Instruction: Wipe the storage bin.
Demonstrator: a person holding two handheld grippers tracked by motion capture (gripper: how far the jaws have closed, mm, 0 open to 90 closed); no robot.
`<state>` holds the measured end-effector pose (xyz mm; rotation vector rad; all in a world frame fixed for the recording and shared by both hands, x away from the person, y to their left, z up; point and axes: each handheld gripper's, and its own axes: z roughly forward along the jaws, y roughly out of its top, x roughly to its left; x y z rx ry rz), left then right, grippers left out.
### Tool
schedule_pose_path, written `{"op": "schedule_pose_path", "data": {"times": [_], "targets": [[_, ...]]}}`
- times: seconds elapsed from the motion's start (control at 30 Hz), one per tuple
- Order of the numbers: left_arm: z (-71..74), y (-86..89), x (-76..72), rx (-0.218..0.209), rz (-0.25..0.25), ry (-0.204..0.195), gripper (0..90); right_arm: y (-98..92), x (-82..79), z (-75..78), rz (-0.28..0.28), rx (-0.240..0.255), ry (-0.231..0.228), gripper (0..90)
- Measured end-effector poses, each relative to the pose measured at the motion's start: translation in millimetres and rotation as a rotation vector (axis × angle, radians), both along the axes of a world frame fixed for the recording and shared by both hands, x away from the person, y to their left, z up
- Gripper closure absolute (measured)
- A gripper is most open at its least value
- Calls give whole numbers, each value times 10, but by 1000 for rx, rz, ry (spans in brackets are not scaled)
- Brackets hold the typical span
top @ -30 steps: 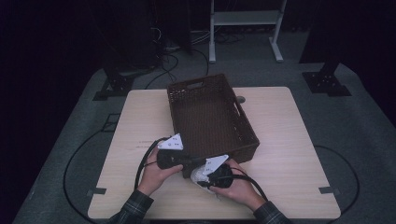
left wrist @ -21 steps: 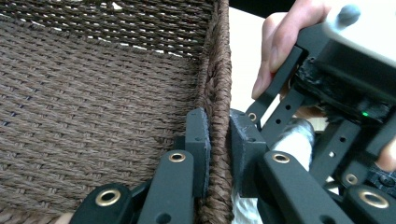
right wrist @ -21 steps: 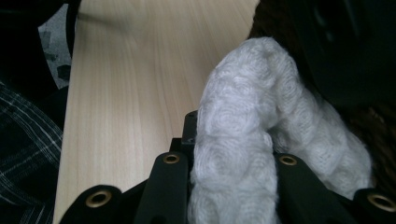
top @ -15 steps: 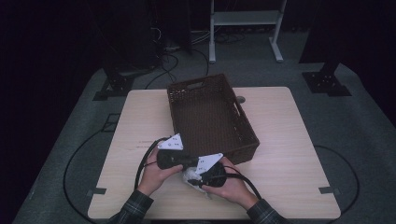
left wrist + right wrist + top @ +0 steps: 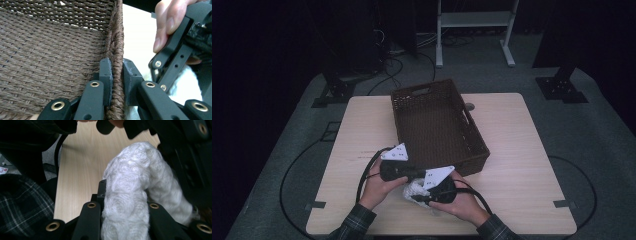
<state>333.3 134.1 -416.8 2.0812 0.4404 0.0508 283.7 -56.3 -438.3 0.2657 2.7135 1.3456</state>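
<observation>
Table: pale wooden rectangular table [image 5: 522, 150], bearing all the work; both hands enter at 6 o'clock in the high view.
Basket: dark brown woven rectangular basket [image 5: 437, 125], standing at the table's centre and running toward 12 o'clock; nothing can be seen lying in it.
Cloth: white knitted fluffy cloth [image 5: 130, 202], bunched just outside the basket's near wall, at 6 o'clock of it, off the tabletop in the right gripper's hold.
Left gripper: left gripper [image 5: 117, 80] has its fingers narrow, clamped on the basket's near rim, one pad inside the wall and one outside.
Right gripper: right gripper [image 5: 125, 215] has its fingers pressed on the cloth, which bulges above them.
Step judged: carrying the cloth over the rim into the basket while the left steadies it.
Advice: keep the rim clamp firm; lift the cloth clear of the wall's top edge before travelling toward 12 o'clock.
Risk: trailing folds may snag on the weave or on the left gripper close by.
</observation>
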Motion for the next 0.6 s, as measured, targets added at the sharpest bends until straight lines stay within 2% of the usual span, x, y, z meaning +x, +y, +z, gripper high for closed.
{"op": "schedule_pose_path", "data": {"times": [0.33, 0.47, 0.6], "targets": [[2, -1, -4, 0, 5, 4, 785, -392, -77, -63, -49, -9, 26, 746], [5, -1, -1, -3, 6, 5, 784, -569, -100, -68, -86, -7, 35, 745], [9, -3, 0, -13, 6, 12, 775, -802, -111, -77, -150, 5, 46, 745]]}}
